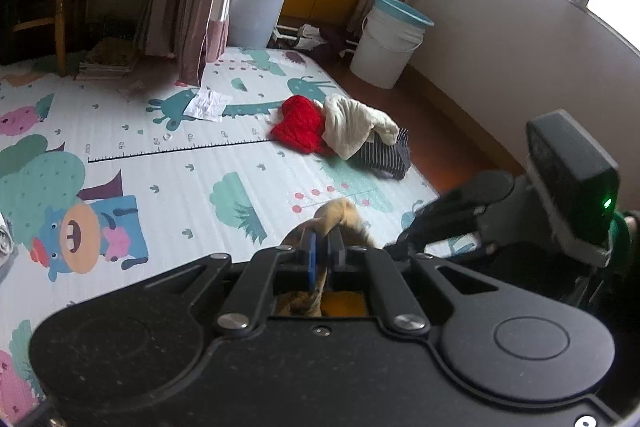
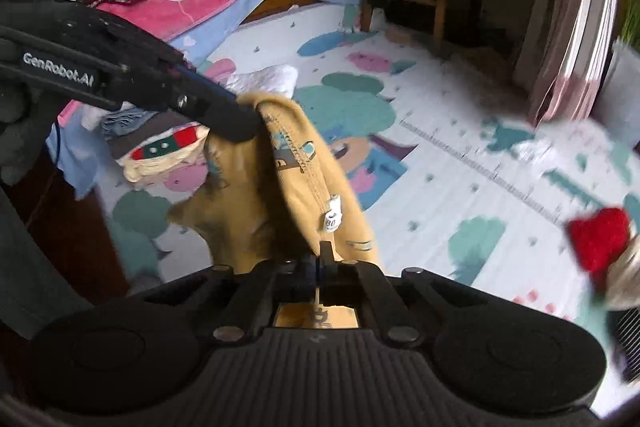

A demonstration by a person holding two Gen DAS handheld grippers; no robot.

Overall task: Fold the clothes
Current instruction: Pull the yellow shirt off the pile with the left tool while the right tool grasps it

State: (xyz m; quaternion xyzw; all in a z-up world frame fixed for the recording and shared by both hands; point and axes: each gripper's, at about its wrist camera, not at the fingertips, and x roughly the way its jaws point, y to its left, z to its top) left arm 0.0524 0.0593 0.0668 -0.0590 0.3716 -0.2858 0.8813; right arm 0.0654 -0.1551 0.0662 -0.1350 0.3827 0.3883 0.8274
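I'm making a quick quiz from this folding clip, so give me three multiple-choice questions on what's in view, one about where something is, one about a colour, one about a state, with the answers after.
1. Where does the pile of unfolded clothes lie?
A. at the edge of the play mat
B. in the white bucket
C. on the wooden chair

2. What colour is the garment held by the grippers?
A. red
B. mustard yellow
C. striped navy

3. How does the left gripper stand?
A. wide open, nothing in it
B. shut on fabric
C. resting flat on the mat

Answers: 1 A, the red, cream and striped heap sits at the mat's edge by the bare floor. 2 B, the cloth hanging from both grippers is mustard yellow. 3 B, yellow fabric is pinched between its closed fingers.
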